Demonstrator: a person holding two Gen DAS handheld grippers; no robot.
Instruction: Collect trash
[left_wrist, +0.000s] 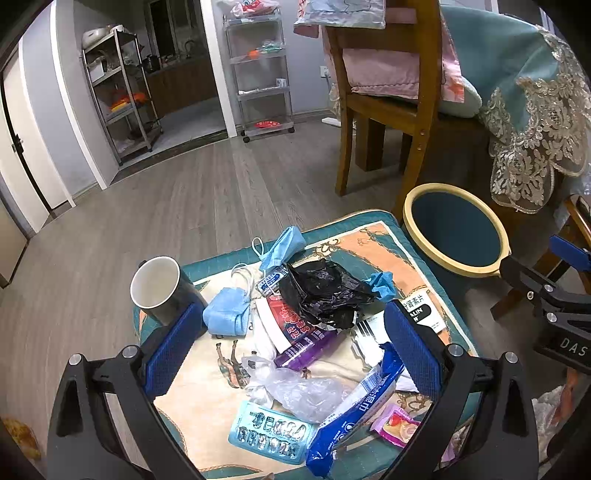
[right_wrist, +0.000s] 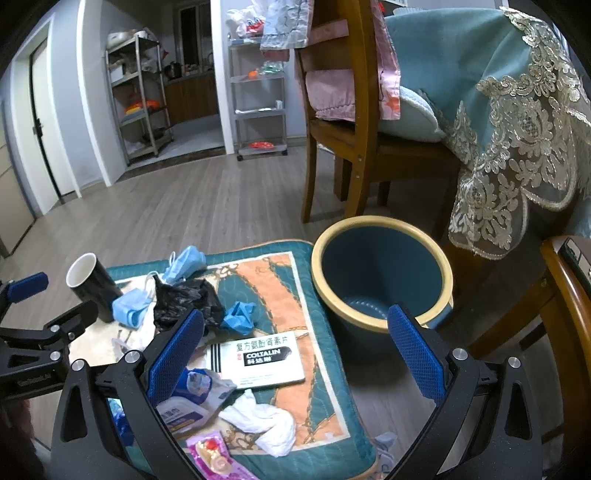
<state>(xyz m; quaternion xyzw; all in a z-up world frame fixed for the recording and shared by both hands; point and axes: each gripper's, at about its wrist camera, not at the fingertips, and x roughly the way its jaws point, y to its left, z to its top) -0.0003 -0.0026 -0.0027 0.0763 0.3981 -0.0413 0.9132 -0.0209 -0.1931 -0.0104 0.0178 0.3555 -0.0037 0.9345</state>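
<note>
Trash lies scattered on a patterned cushion (left_wrist: 380, 236): a crumpled black bag (left_wrist: 321, 291), blue face masks (left_wrist: 225, 314), a purple wrapper (left_wrist: 310, 347), a clear plastic bag (left_wrist: 299, 391), a blister pack (left_wrist: 269, 435), a blue-white wipes packet (left_wrist: 354, 413) and a white medicine box (right_wrist: 258, 360). A blue bin with a cream rim (right_wrist: 380, 273) stands on the floor right of the cushion. My left gripper (left_wrist: 295, 350) hangs open above the pile. My right gripper (right_wrist: 295, 354) is open over the box and cushion edge, holding nothing.
A black mug with white inside (left_wrist: 159, 288) stands at the cushion's left corner. A wooden chair (left_wrist: 384, 110) and a table with a teal lace cloth (right_wrist: 517, 110) stand behind the bin. Metal shelves (left_wrist: 122, 96) line the far wall across grey plank floor.
</note>
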